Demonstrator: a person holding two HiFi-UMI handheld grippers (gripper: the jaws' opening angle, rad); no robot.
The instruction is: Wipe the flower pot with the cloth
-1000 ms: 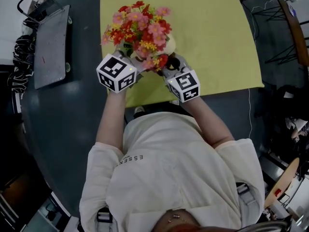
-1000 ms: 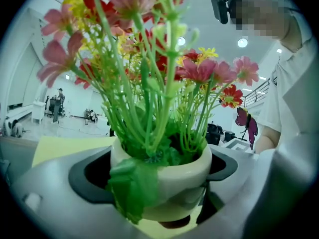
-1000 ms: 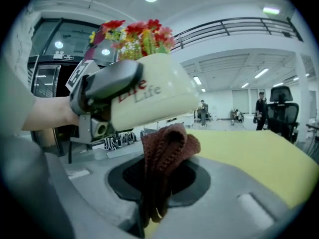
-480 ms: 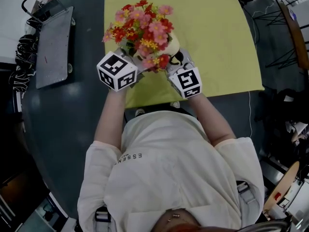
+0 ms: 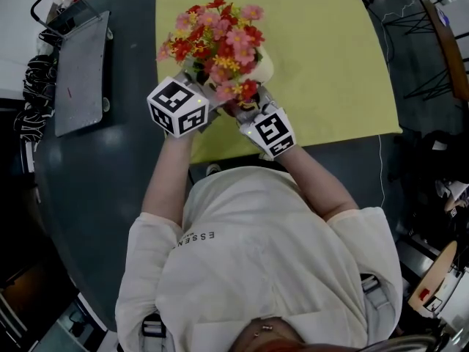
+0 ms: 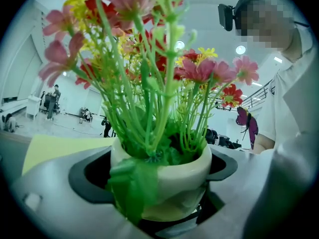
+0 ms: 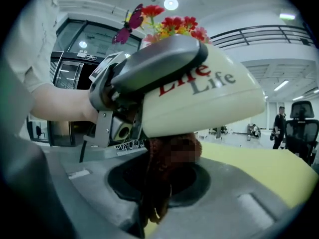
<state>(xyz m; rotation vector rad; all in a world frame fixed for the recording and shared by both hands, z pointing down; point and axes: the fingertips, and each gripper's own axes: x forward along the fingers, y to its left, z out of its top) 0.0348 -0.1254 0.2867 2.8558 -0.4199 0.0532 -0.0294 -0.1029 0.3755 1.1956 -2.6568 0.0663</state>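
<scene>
Flower pot [image 5: 264, 65], cream, gripped in my left gripper [image 5: 196, 101] over the near edge of the yellow mat [image 5: 322, 50]; from the head view its flowers [image 5: 216, 39] cover nearly all of it, leaving only a sliver of rim, and they also hide the jaw tips of both grippers. My right gripper [image 5: 253, 117] comes in from below and right, its marker cube up; what it carries is hard to make out from above. The left gripper view shows what the head view does not: my jaws closed on the pot's wall from either side, green stems and a drooping leaf [image 6: 132, 188] spilling over the rim, the pot's base cut off behind the gripper body; a purple butterfly ornament [image 6: 247, 124] stands off to the right. The right gripper view alone shows the cloth [image 7: 158, 180], dark reddish brown, pinched between my right jaws and touching the pot's underside; the same view shows red and grey "Life" lettering on the tilted pot, and my left gripper's grey jaw lying across its wall; whether the pot touches the mat I cannot tell.
</scene>
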